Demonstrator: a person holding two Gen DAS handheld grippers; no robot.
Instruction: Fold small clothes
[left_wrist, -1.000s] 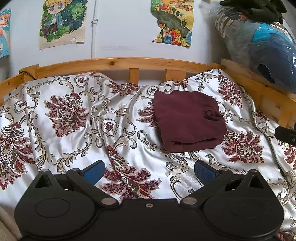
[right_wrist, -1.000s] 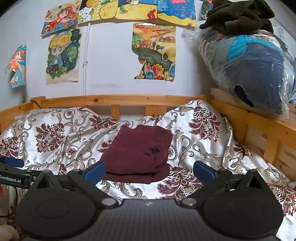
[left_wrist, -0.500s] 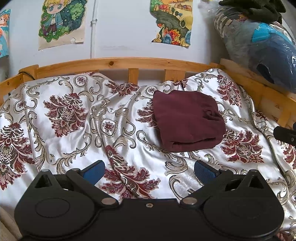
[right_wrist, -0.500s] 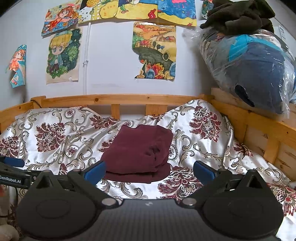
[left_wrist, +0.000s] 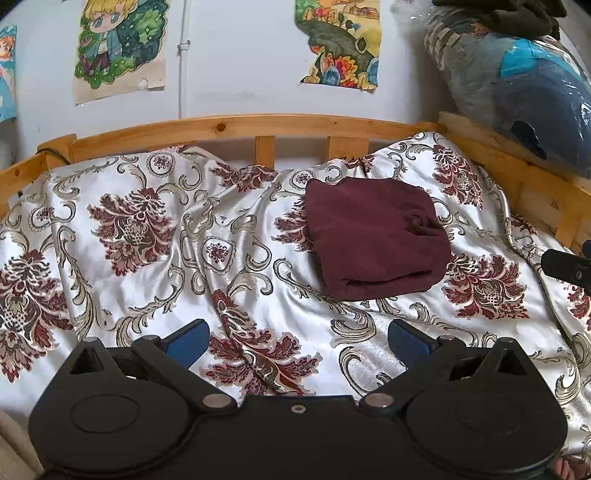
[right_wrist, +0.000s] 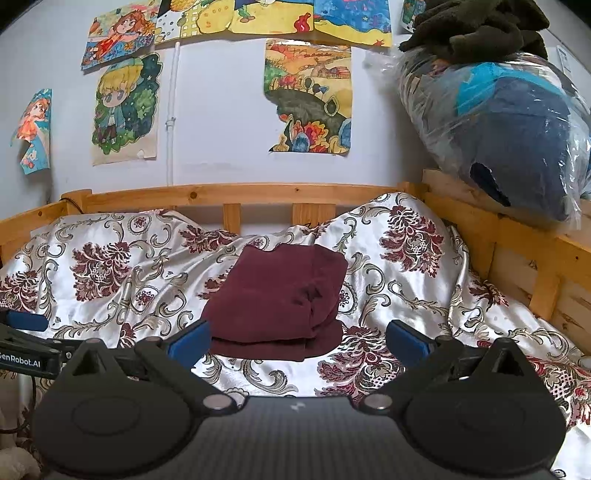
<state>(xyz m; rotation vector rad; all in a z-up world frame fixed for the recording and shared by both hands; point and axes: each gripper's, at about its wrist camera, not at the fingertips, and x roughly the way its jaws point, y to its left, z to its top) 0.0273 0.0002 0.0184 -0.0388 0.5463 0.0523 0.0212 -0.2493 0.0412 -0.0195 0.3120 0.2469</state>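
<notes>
One garment: maroon cloth (left_wrist: 373, 236), folded into a compact stack, lying on floral bedspread (left_wrist: 147, 236), at 1 o'clock from left gripper (left_wrist: 297, 338).
Left gripper: jaws spread wide, empty, above bedspread, clear of cloth.
Right gripper (right_wrist: 297, 338): jaws spread wide, empty; cloth at 12 o'clock, just beyond blue pads (right_wrist: 188, 338).
Bed frame (right_wrist: 258, 192): wooden rail at 12 o'clock, behind cloth.
</notes>
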